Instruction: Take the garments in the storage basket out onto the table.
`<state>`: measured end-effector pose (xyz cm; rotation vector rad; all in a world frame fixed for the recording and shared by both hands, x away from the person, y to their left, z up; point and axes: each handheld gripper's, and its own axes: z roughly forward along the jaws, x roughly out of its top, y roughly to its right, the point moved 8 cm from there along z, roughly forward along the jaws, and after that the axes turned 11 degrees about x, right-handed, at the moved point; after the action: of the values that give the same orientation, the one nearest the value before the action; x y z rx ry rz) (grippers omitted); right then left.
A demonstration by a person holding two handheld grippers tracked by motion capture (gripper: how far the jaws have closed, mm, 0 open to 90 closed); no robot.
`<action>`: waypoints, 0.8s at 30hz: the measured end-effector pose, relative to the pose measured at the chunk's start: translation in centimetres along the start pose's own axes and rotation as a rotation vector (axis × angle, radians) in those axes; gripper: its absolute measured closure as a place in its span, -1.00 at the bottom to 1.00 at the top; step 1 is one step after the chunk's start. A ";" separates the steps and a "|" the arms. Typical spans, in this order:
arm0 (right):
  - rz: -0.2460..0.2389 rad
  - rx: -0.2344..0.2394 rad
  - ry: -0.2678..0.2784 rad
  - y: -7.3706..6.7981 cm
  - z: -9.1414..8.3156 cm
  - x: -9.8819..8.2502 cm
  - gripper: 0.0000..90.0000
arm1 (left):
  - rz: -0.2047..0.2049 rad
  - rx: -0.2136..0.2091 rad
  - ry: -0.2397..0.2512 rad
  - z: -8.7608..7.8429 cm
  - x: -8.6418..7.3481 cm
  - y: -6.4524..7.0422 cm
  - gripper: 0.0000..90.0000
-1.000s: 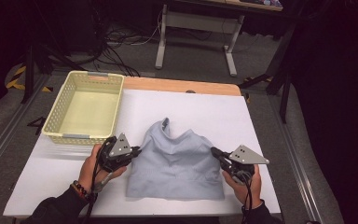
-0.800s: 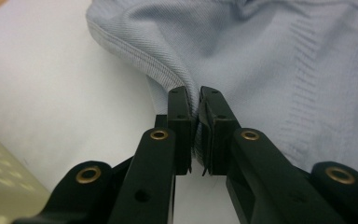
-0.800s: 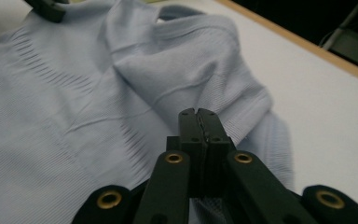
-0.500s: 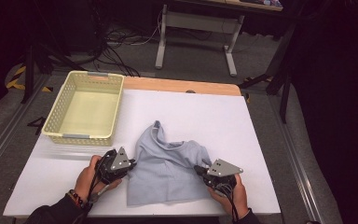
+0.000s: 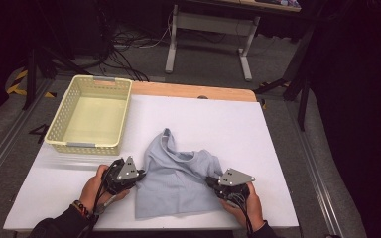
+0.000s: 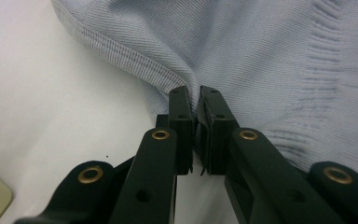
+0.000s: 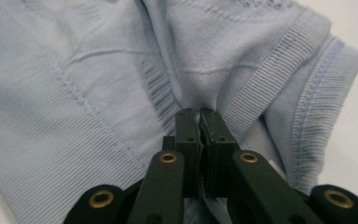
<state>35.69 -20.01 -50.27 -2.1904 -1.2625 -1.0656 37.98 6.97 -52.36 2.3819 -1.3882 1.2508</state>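
A light blue knit garment [image 5: 178, 178] lies rumpled on the white table [image 5: 218, 119], its neckline pointing toward the far side. My left gripper [image 5: 140, 174] is at the garment's left edge, shut on a fold of the ribbed hem [image 6: 121, 51]. My right gripper [image 5: 210, 181] pinches the cloth at the garment's right side, next to a ribbed band [image 7: 270, 79]. Its jaws have just been opening slightly, with a thin layer of fabric still caught between them [image 7: 199, 114]. The left gripper's jaws [image 6: 196, 93] stand almost together on the cloth.
A pale yellow plastic basket [image 5: 92, 145] stands at the table's far left with nothing in it. A wooden strip [image 5: 193, 91] runs along the far edge. Beyond it are cables and a desk frame [image 5: 208, 34] on the floor.
Both grippers came down and toward the near edge, the right one also shifting left. The garment sank with them and now lies narrower and flatter on the table.
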 end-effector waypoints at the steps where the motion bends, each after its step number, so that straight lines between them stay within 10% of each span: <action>1: -0.001 0.003 0.017 0.0 -0.3 0.3 0.77 | -0.003 -0.001 0.002 0.0 0.0 0.0 0.88; 14: 0.093 -0.129 0.280 5.1 -4.8 6.9 0.26 | -0.070 -0.036 0.022 0.1 -0.1 -0.1 0.88; 24: 0.312 -0.046 0.051 10.4 2.9 6.9 -0.21 | -0.058 -0.021 0.028 0.1 -0.1 0.0 0.88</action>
<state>47.91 -19.65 -46.45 -2.2835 -0.8453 -1.0232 38.02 7.00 -52.49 2.3637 -1.3079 1.2431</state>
